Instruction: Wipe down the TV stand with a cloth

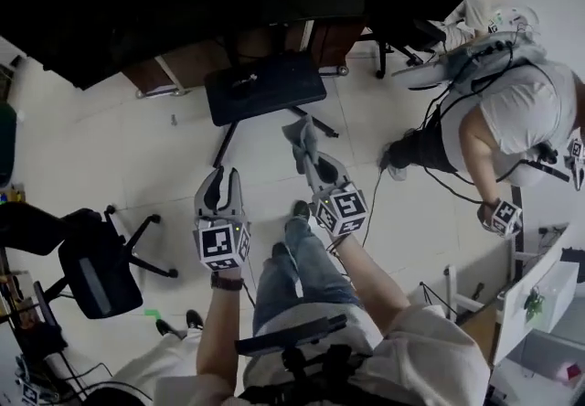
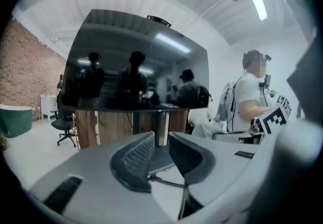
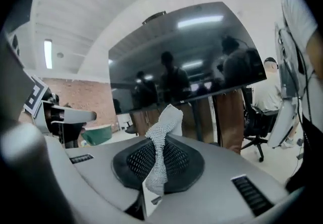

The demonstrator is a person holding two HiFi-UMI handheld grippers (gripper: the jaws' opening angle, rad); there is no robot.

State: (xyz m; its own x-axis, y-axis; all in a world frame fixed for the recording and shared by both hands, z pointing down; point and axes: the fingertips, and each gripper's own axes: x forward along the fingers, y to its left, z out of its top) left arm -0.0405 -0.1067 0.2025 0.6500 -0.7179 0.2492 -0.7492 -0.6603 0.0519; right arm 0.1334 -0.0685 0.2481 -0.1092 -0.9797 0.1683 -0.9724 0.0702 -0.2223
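Observation:
The TV stand's black base (image 1: 265, 84) rests on the white floor just ahead of me, under the big dark TV (image 2: 136, 61). Its pole (image 2: 160, 126) shows between the left jaws. My right gripper (image 1: 313, 160) is shut on a grey waffle cloth (image 1: 301, 133), whose end sticks out past the jaws a short way from the base's near right corner. In the right gripper view, the cloth (image 3: 160, 150) stands pinched between the pads, with the TV (image 3: 186, 56) behind. My left gripper (image 1: 222, 182) hangs open and empty, left of the cloth and short of the base.
Another person (image 1: 512, 112) with grippers stands at the right, cables trailing on the floor. A black office chair (image 1: 91, 267) is at the left. Wooden panels (image 2: 91, 127) stand behind the TV. A white desk (image 1: 539, 299) sits at lower right.

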